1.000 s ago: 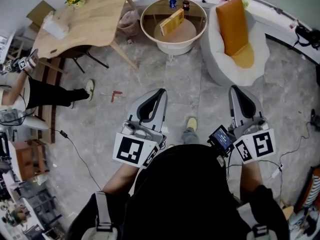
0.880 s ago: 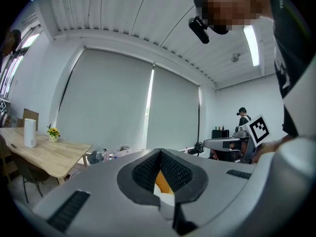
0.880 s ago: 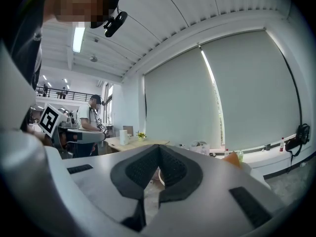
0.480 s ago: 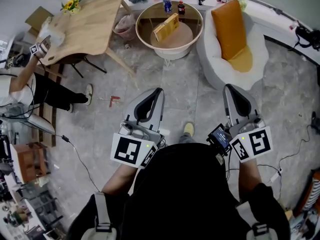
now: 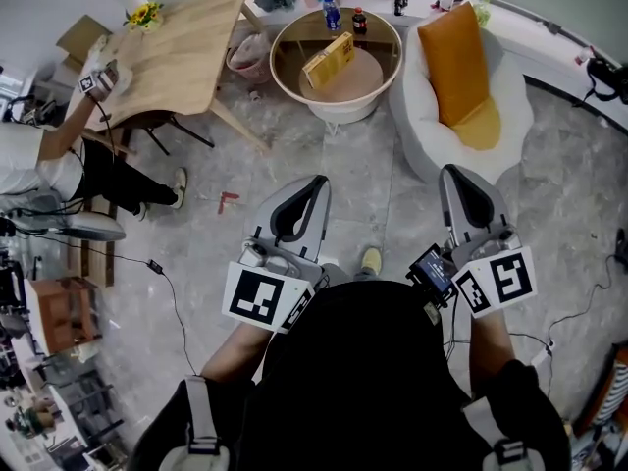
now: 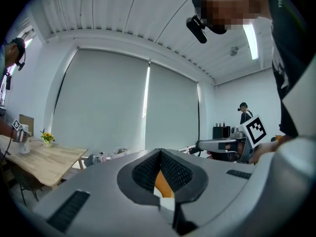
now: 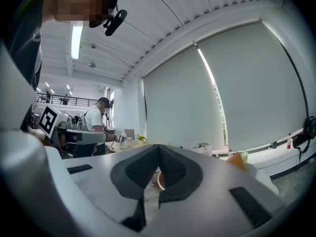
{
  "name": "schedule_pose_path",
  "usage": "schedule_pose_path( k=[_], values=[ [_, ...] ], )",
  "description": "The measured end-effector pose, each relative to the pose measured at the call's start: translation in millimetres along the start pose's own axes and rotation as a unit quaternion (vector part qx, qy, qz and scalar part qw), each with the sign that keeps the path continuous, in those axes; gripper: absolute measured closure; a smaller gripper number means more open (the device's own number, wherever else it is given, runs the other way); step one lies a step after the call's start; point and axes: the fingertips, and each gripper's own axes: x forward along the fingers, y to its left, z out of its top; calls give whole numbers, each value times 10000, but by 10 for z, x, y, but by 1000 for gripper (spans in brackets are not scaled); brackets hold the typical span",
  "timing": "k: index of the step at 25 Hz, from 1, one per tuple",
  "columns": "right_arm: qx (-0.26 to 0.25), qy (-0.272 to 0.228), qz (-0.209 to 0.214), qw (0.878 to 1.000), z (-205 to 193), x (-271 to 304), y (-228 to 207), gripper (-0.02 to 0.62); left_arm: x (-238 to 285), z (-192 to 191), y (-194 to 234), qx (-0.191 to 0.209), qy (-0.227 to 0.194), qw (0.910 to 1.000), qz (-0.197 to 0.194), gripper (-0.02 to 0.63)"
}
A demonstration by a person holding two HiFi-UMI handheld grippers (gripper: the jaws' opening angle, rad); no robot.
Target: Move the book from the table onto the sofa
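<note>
Book (image 5: 330, 59): on round bench (image 5: 282, 42) near bottles (image 5: 332, 11), sofa (image 5: 510, 126) beside; left hand-held gripper (image 5: 318, 179) and right hand-held gripper (image 5: 451, 171) both closed, empty, well short; risk: arriving unopened, knocking book or bottles over.

A mock living room is sitting inside a large recording hall: a white rounded sofa (image 5: 424, 116) with an orange cushion (image 5: 453, 62), a round beige tub-shaped worktop (image 5: 285, 78) and a pale wooden worktop (image 5: 186, 47) bearing yellow flowers (image 5: 144, 15) are standing on a grey stone-look floor (image 5: 353, 165). Black cables (image 5: 175, 307) are trailing across it, tall grey roller blinds (image 6: 103, 107) are hanging under a ribbed white ceiling (image 6: 123, 19), and a second person (image 5: 39, 165) is working at the wooden worktop.
</note>
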Motion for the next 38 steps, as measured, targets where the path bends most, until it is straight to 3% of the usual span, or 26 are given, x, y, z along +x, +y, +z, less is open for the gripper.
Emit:
schedule_pose_path(
  k=[22,38],
  values=[
    [-48,-40,136,9999,48,89,47,589,76,164,31,63,-203,9998,-44,597],
    [58,173,162,9997,-25,835,-12,589,450,48,678,-123,-14,9999,-97,597]
  ],
)
